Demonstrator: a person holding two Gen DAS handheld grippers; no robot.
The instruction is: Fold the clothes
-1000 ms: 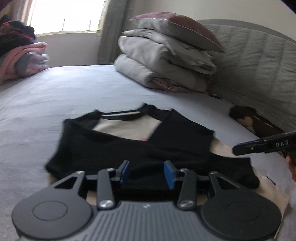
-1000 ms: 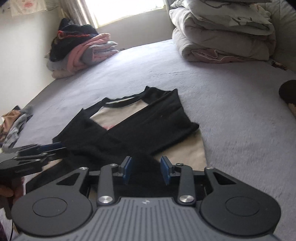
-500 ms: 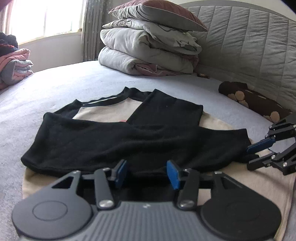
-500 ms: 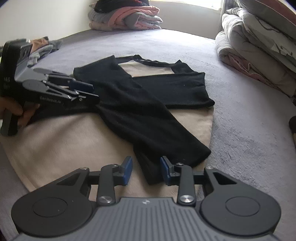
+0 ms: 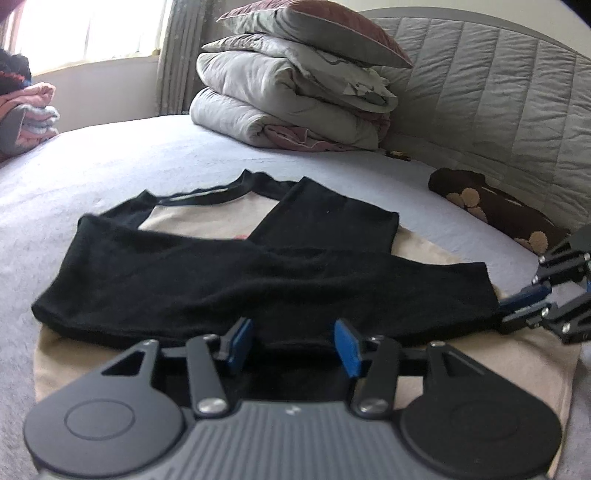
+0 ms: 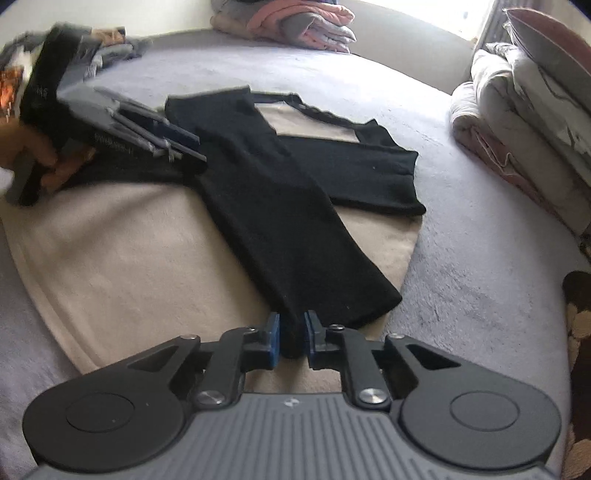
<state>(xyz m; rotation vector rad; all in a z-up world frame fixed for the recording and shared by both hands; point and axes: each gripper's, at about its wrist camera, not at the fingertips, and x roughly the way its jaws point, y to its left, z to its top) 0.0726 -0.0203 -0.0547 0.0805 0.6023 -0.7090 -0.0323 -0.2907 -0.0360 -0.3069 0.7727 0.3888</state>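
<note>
A beige shirt (image 5: 443, 354) with black sleeves lies flat on the bed, both sleeves folded across its body. The long black sleeve (image 6: 288, 229) runs down to my right gripper (image 6: 291, 339). Its jaws are closing, and the blue pads press on the cuff bunched between them. In the left wrist view the right gripper (image 5: 524, 310) sits at that sleeve's far right end. My left gripper (image 5: 293, 345) stands open low over the near edge of the same sleeve (image 5: 258, 288), pads wide apart. In the right wrist view the left gripper (image 6: 184, 147) hovers by the sleeve's shoulder end, a hand behind it.
Folded duvets topped by a pillow (image 5: 295, 99) are stacked against the quilted headboard (image 5: 498, 110). A brown spotted cloth (image 5: 498, 210) lies at the bed's right edge. A pile of folded clothes (image 6: 295, 18) sits at the far side by the window. Grey sheet (image 5: 129, 158) surrounds the shirt.
The right gripper rolled and came down to the sleeve's cuff, and its jaws narrowed onto it. The left gripper stayed over the sleeve, its jaws a little wider.
</note>
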